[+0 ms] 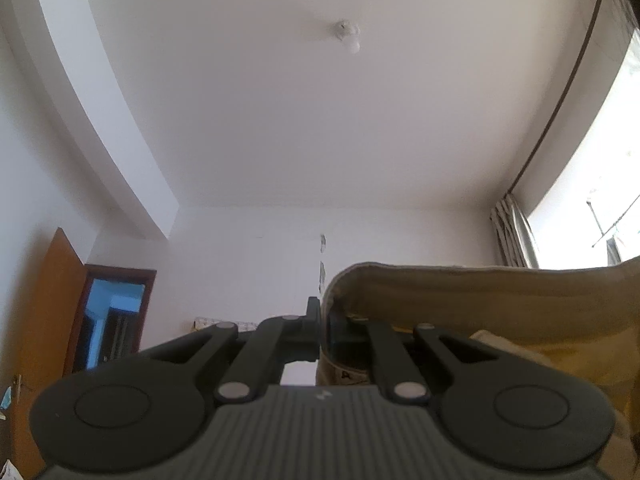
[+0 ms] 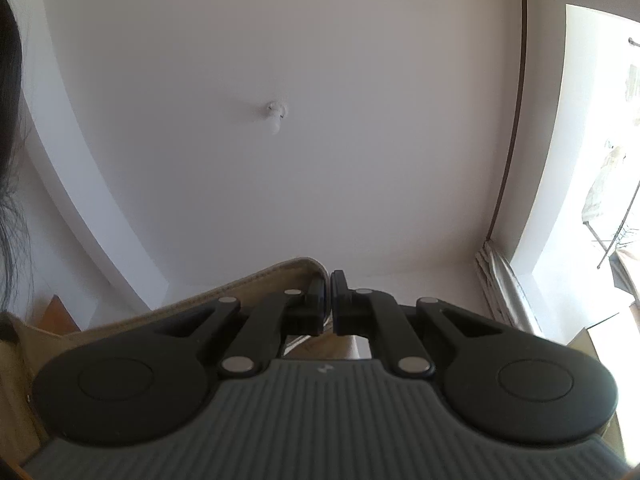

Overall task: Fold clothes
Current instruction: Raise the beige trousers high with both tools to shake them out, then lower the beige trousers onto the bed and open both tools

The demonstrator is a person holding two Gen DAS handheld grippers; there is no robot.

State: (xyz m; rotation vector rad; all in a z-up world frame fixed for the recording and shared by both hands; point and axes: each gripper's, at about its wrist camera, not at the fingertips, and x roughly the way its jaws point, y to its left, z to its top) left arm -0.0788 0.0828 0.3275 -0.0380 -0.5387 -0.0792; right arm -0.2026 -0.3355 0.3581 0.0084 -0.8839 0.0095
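Each hand-held gripper, left (image 1: 323, 330) and right (image 2: 329, 304), is clamped on the hem of the soft, light mustard-yellow cloth garment (image 1: 500, 300), which probably sags between them.

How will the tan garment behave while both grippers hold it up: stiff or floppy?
Probably floppy: the tan garment curves and sags between the two grips. Its thick stitched hem suggests some weight. It seems unlikely to slip, since both fingers pairs look closed on it.

The only printed mark with a legible character is on a small white label (image 1: 352, 378) sewn inside the tan-yellow fabric garment (image 1: 500, 300), low and right of centre in the left wrist view; it looks like a single letter "A", and the rest is too blurred to read. Nothing can be read in the right wrist view.
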